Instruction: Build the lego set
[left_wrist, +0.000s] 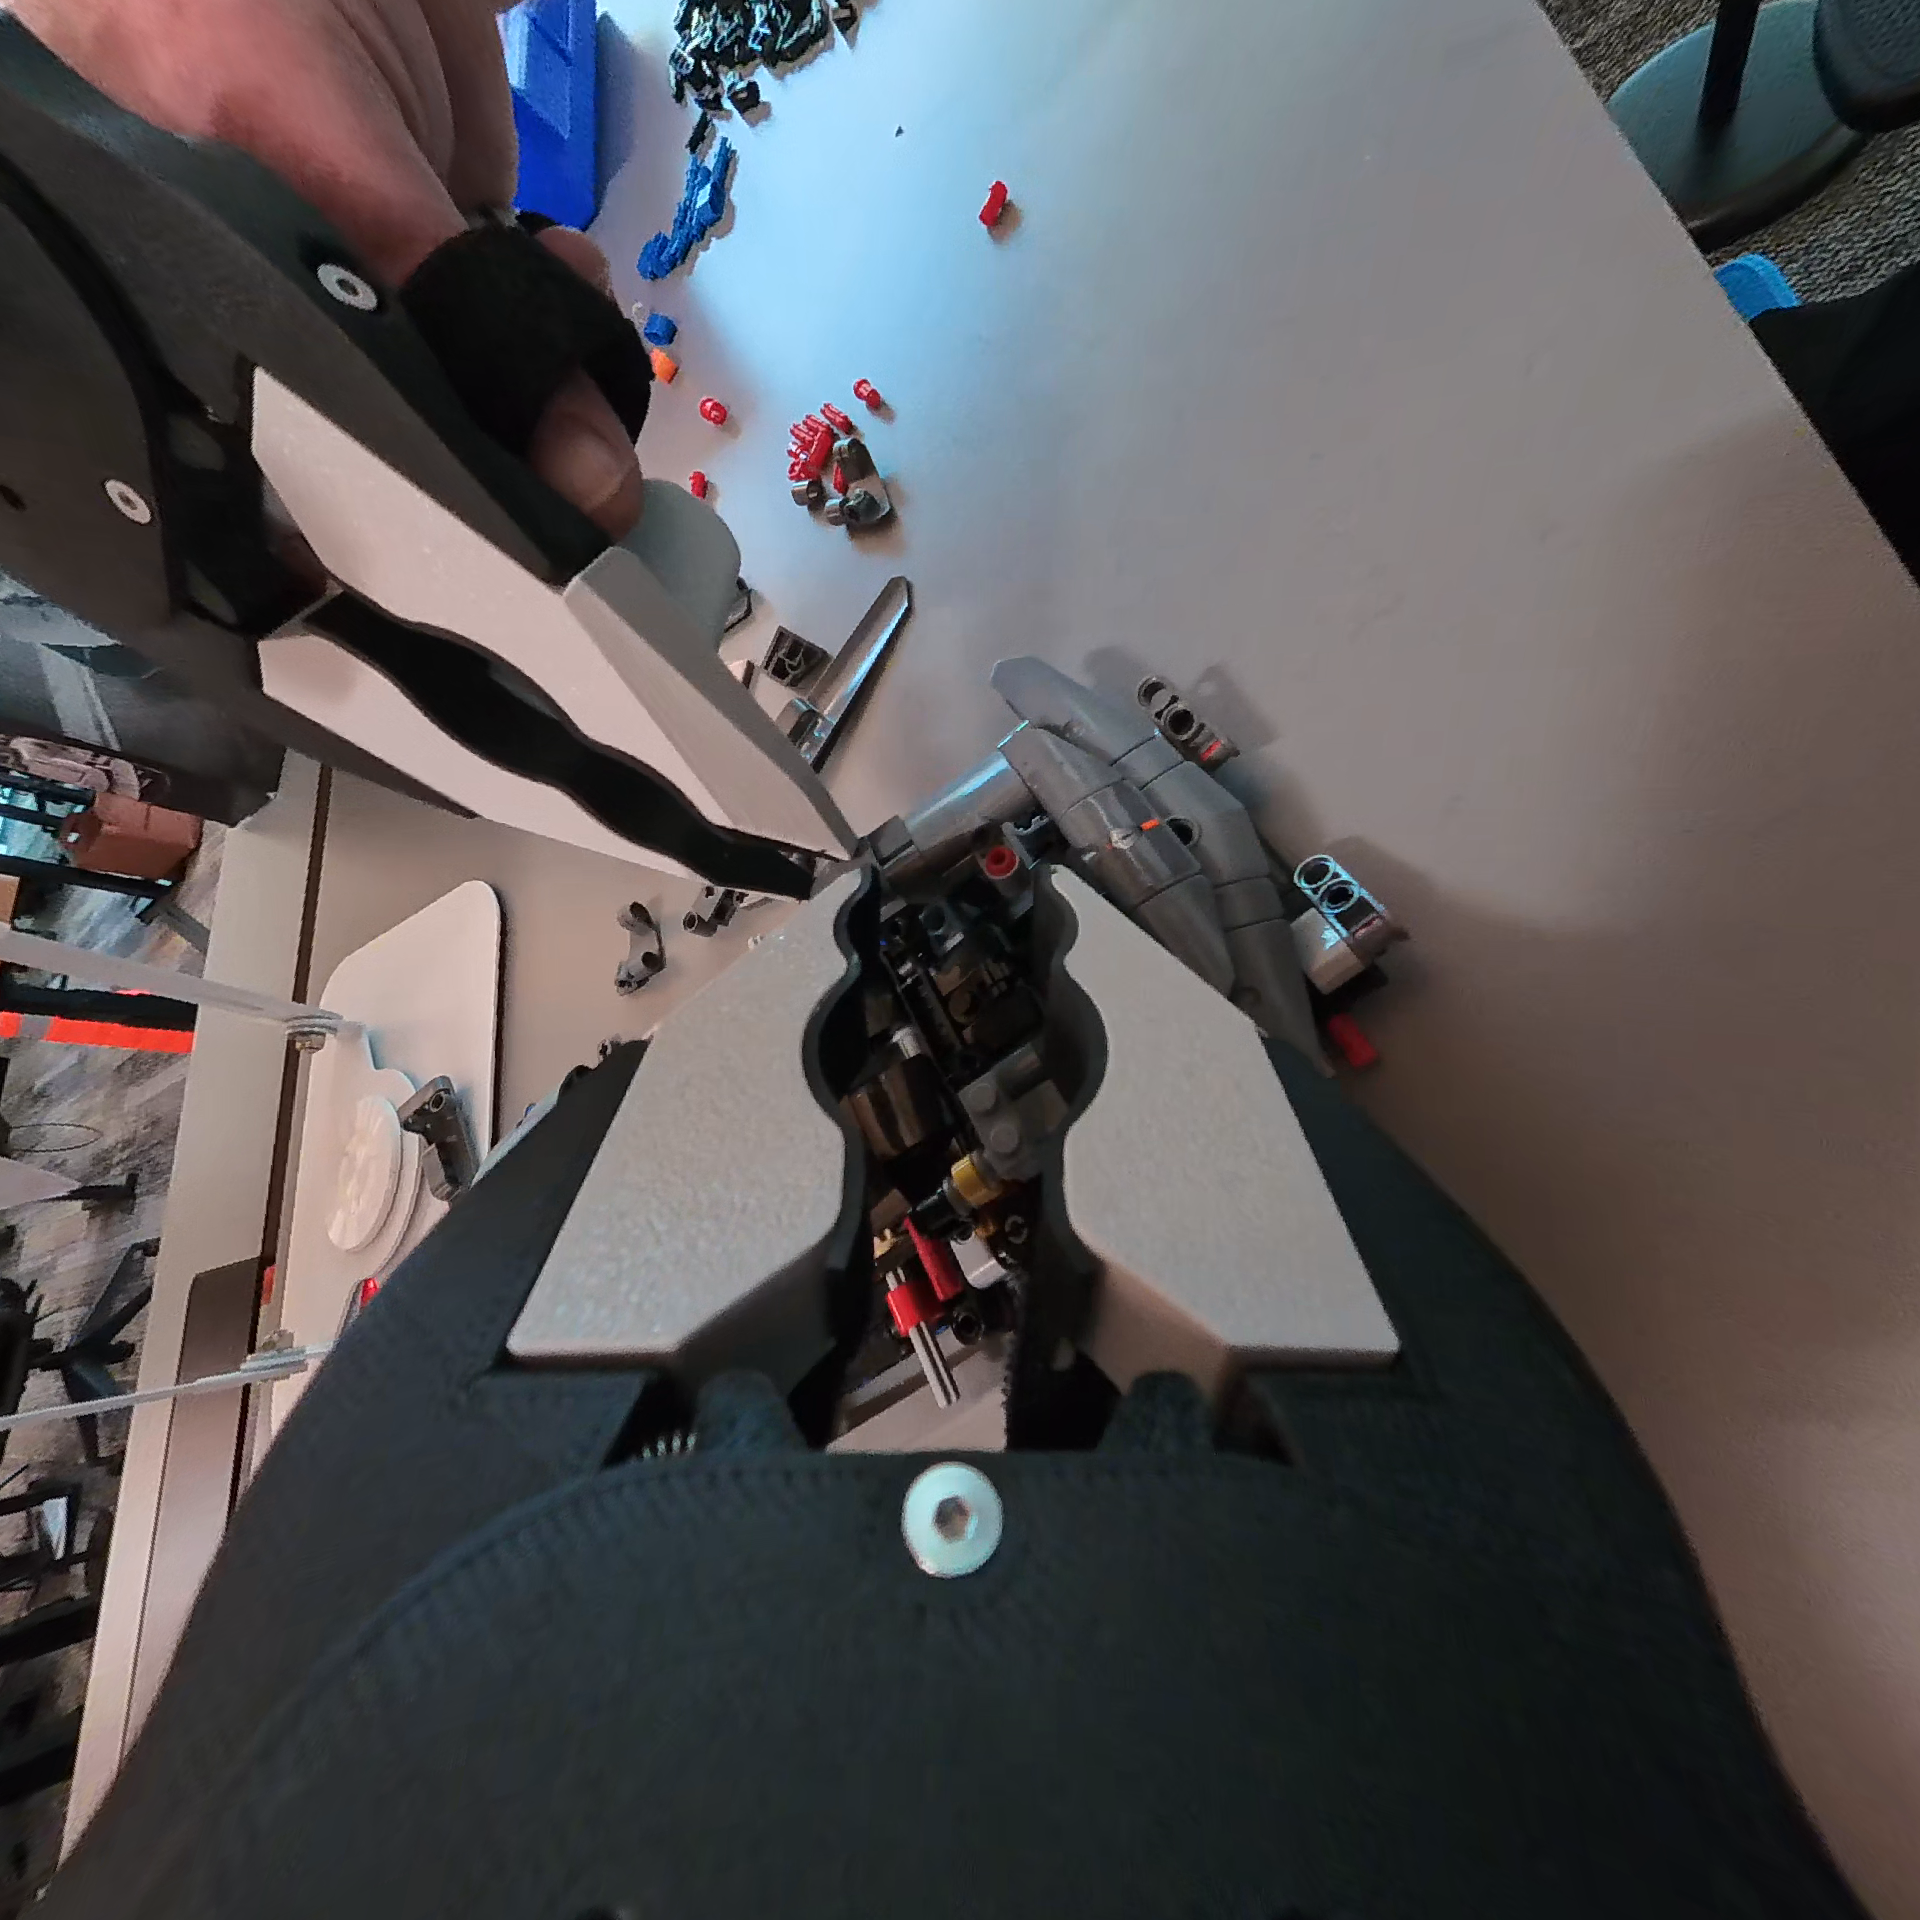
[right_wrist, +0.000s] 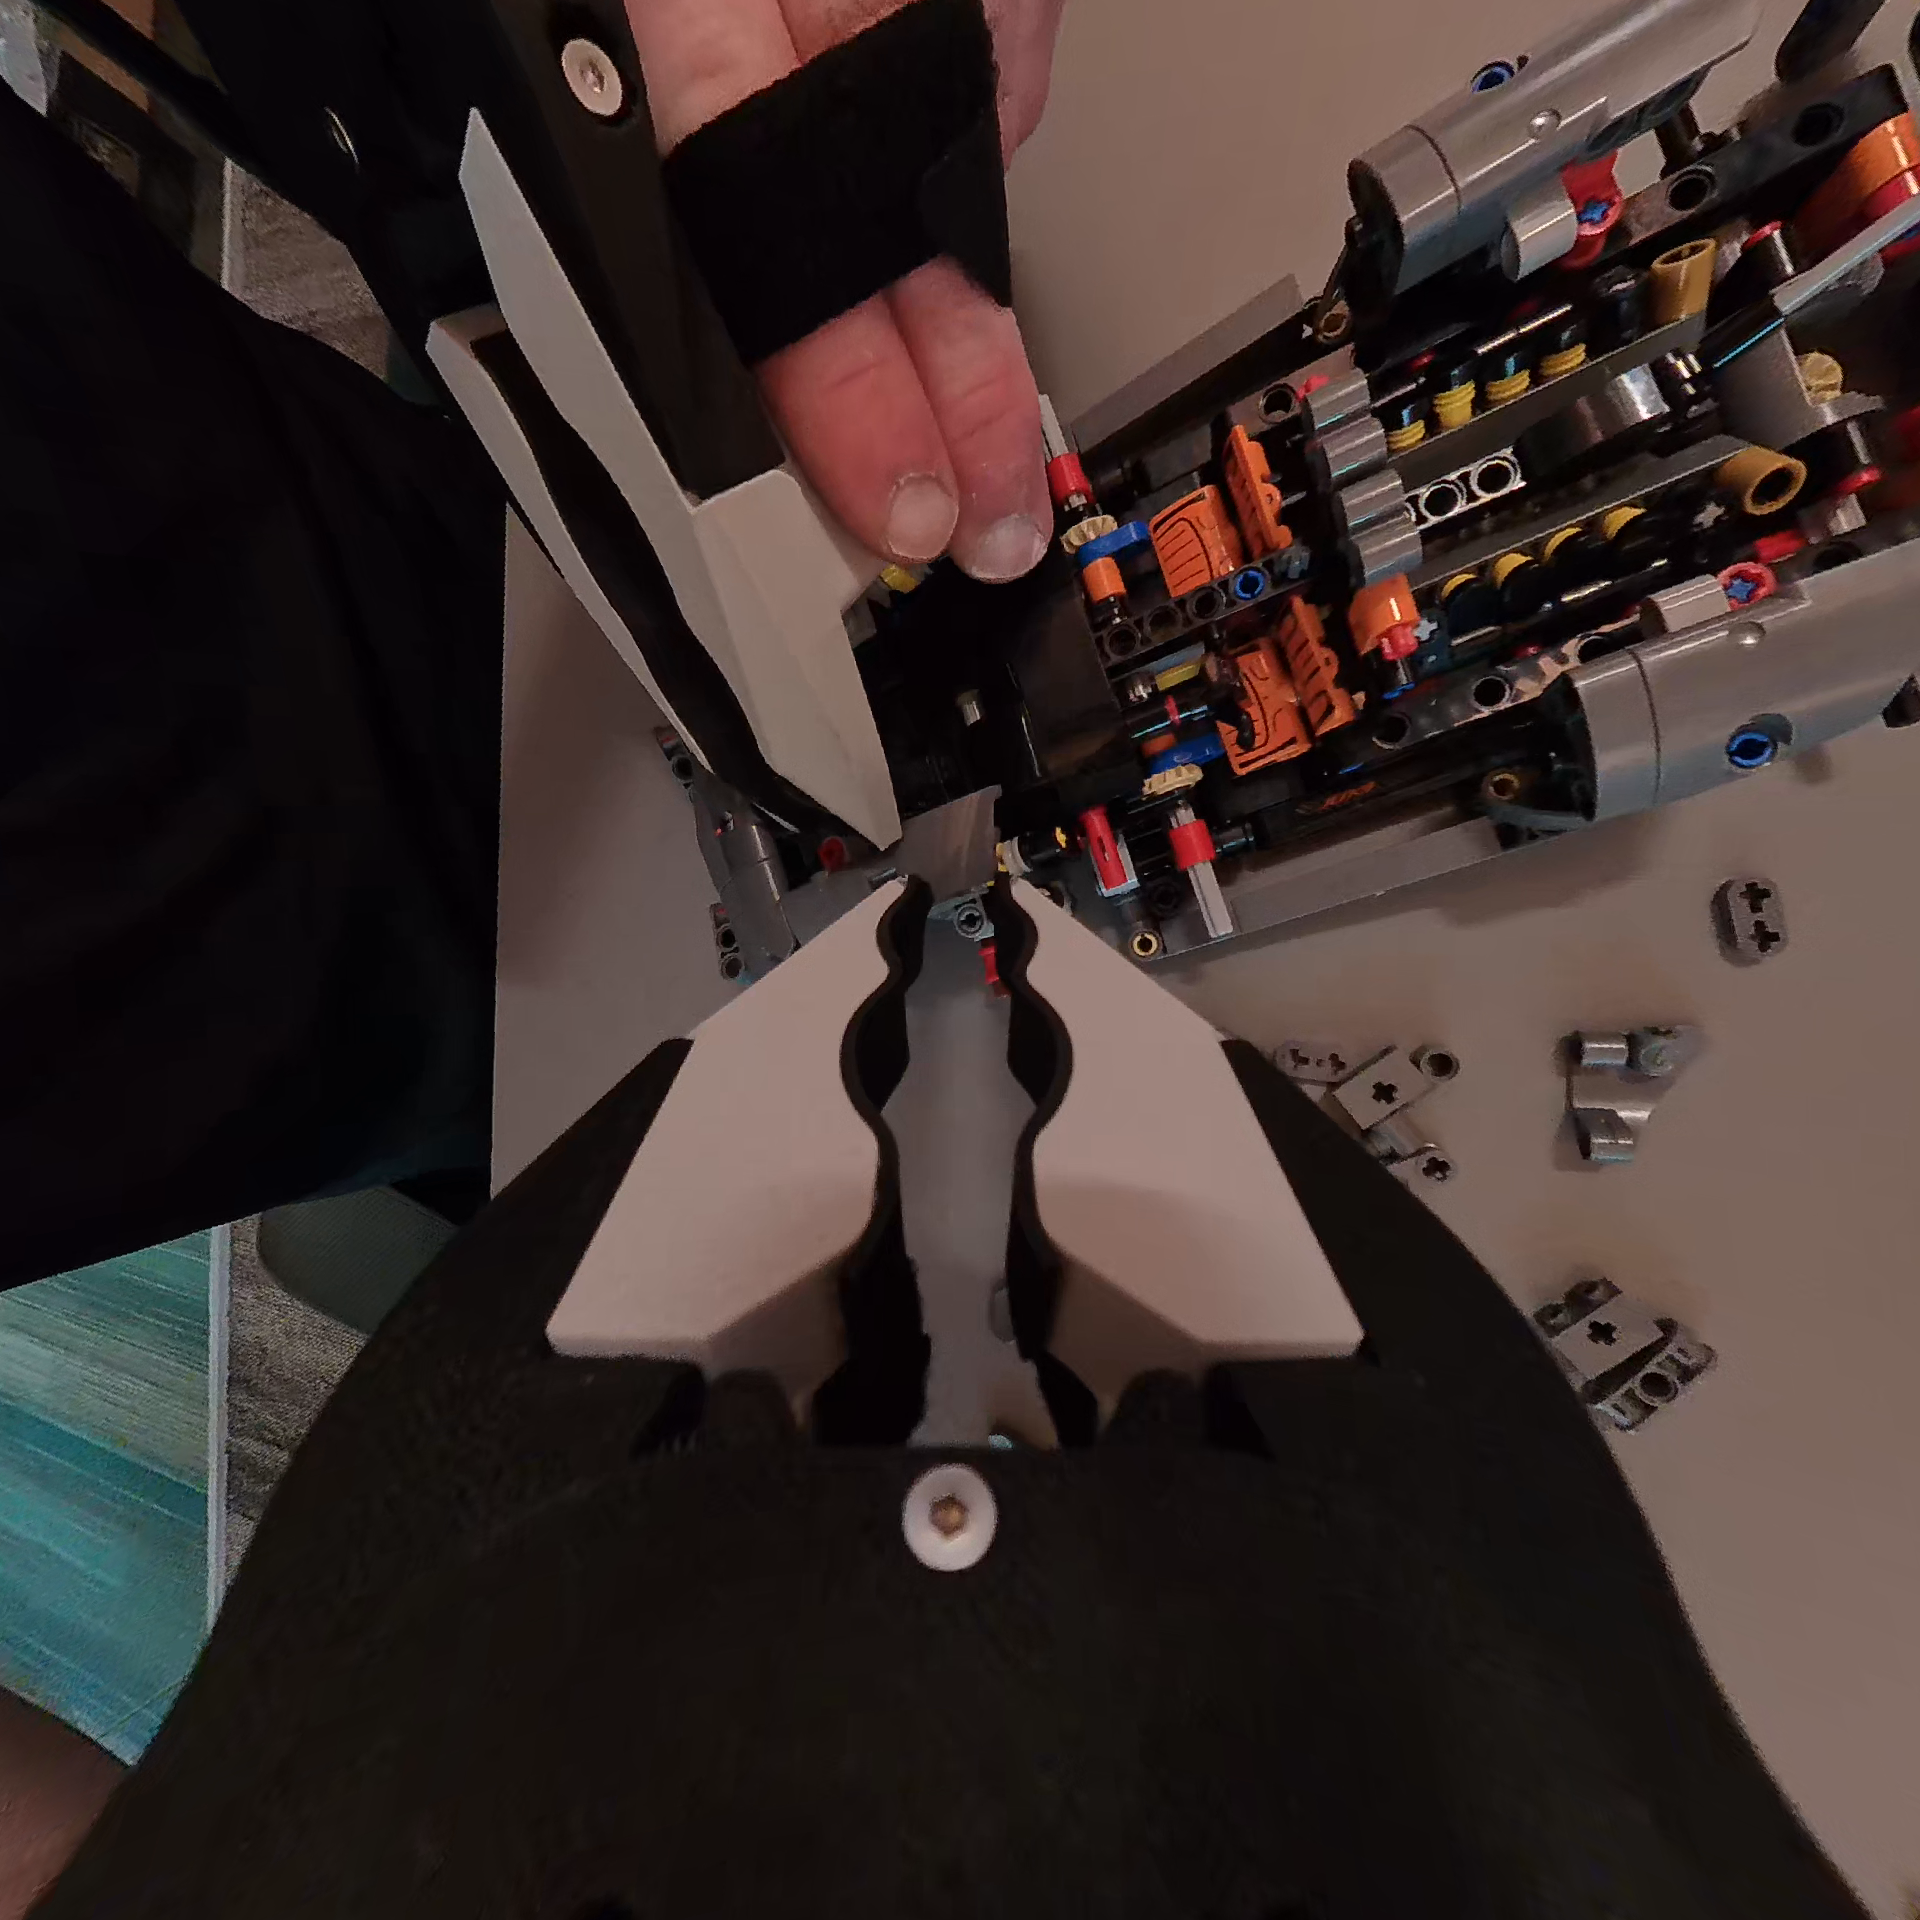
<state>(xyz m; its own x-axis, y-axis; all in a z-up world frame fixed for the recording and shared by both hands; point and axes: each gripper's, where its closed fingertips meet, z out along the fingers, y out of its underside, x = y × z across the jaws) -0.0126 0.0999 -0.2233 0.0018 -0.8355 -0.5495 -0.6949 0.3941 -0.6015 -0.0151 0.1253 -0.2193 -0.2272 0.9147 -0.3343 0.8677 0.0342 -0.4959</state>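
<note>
Left gripper (left_wrist: 961, 883): its two fingers stand a moderate way apart around the dark body of a brick-built model (left_wrist: 956, 1039) — black frame, grey studs, red pins showing in the gap. Whether the pads (left_wrist: 847, 956) press on the model cannot be told; the contact faces are hidden by the fingers themselves.

Right gripper (right_wrist: 961, 894): fingers nearly together, tips closed on the edge of a small grey plate (right_wrist: 956, 831) that juts from the end of the model; in the left wrist view the same gripper (left_wrist: 831, 862) comes in from the upper left with its tip against a grey block at the model's end.

The model (right_wrist: 1455, 582) lies on a pale table (right_wrist: 1351, 1039), a long assembly with orange panels, yellow bushes and grey cylinders. A grey winged section (left_wrist: 1164, 821) is attached at the near end, just beyond the left fingertips.

Around it: loose grey connectors (right_wrist: 1621, 1091) to the right, a cluster of red pins (left_wrist: 816, 442), blue pieces (left_wrist: 691, 218) and black pieces (left_wrist: 748, 42) farther off — all well apart from both grippers.
</note>
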